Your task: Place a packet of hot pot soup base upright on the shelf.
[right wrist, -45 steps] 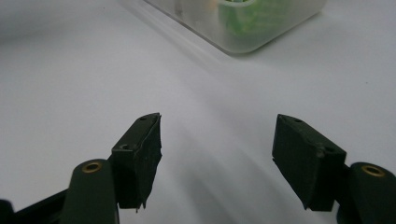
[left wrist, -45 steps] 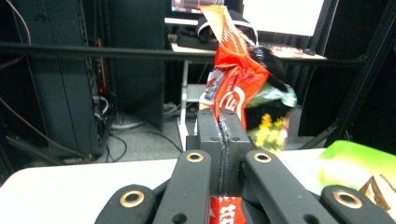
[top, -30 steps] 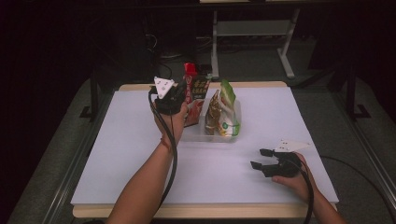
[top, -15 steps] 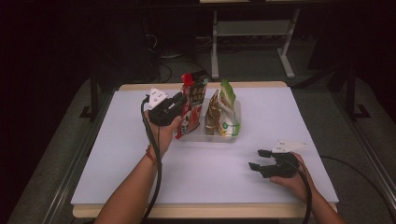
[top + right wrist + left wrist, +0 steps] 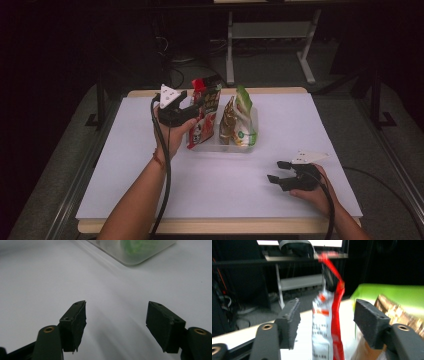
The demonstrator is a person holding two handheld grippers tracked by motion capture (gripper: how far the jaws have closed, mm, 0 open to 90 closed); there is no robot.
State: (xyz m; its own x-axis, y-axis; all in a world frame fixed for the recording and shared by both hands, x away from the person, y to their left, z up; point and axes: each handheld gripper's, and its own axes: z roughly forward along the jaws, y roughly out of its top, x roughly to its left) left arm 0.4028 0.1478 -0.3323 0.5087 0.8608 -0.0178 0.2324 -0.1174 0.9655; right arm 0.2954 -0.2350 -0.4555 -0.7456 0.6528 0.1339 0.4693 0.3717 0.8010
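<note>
A red and black snack bag (image 5: 203, 119) stands at the left end of a clear tray (image 5: 248, 145), beside a gold bag (image 5: 228, 122) and a green and white bag (image 5: 245, 120). My left gripper (image 5: 194, 106) hovers at the red bag's top; its jaws have just been opening. In the left gripper view the red bag (image 5: 329, 322) stands between the jaws of the left gripper (image 5: 327, 312), a gap on each side. My right gripper (image 5: 277, 171) rests open on the white table near the front right, and the right gripper (image 5: 116, 315) has nothing between its jaws.
The white tabletop (image 5: 280, 115) spreads around the tray, and the tray's corner (image 5: 135, 255) lies ahead of the right gripper. A metal stand (image 5: 270, 35) and cables sit on the dark floor beyond the far edge. The green bag (image 5: 387, 292) looms right of the left jaws.
The left gripper's jaws went from shut on the red bag's top to wide apart, and the bag now stands free in the tray. The right hand stayed put.
</note>
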